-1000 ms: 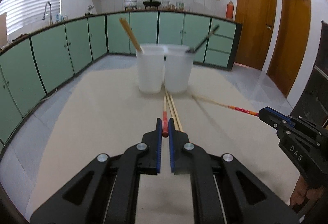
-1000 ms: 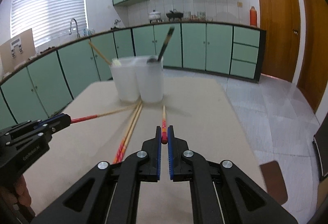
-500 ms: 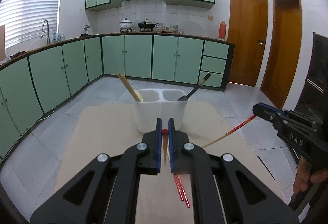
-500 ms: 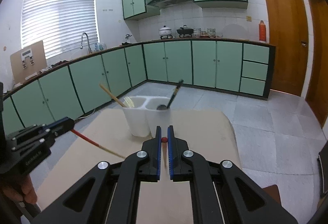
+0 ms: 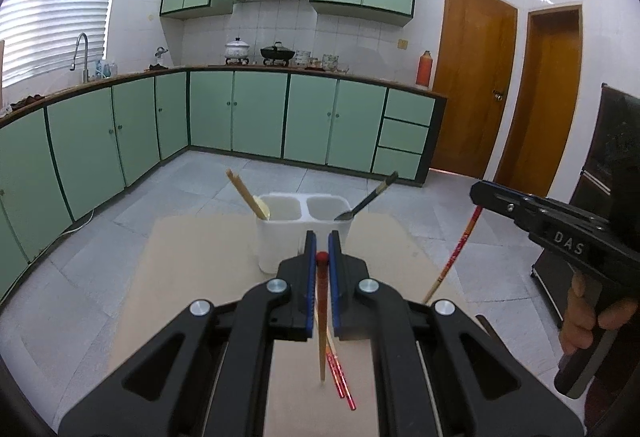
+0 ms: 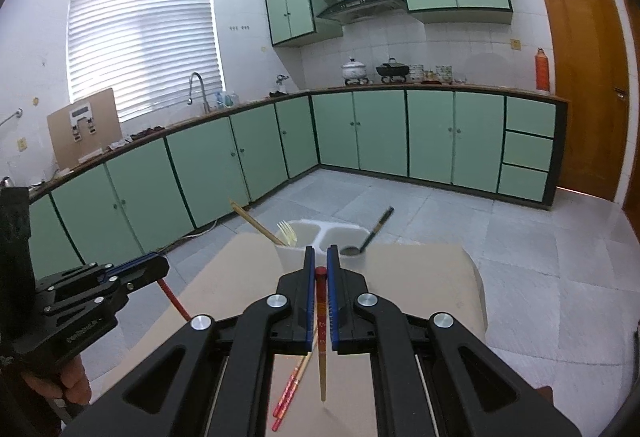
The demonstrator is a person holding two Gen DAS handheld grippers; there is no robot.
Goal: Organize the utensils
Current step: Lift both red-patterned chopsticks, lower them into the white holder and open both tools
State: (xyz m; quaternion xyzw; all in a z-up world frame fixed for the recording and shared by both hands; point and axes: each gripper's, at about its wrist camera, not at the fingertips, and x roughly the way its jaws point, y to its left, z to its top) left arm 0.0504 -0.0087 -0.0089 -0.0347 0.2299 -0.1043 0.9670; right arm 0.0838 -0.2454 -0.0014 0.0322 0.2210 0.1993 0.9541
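My left gripper (image 5: 322, 259) is shut on a red-topped chopstick (image 5: 321, 321) that hangs point down above the table. My right gripper (image 6: 318, 271) is shut on another chopstick (image 6: 321, 337), also hanging point down. Each gripper shows in the other's view, the right one (image 5: 476, 193) with its chopstick (image 5: 456, 249), the left one (image 6: 158, 269) likewise. A white two-compartment holder (image 5: 280, 233) stands at the table's far end, below and ahead of both grippers. Its left cup holds a wooden-handled fork (image 6: 286, 233), its right a dark-handled spoon (image 5: 366, 199). Two chopsticks (image 5: 340, 377) lie on the table.
The beige table (image 5: 192, 277) ends just behind the holder; grey tiled floor lies beyond. Green cabinets (image 5: 240, 117) line the far walls. A dark cabinet (image 5: 616, 141) stands at the right. A hand (image 5: 592, 317) grips the right tool.
Both grippers have risen from the table, each lifting a chopstick from flat to hanging vertically. The holder now sits lower in both views. Two chopsticks stay on the table.
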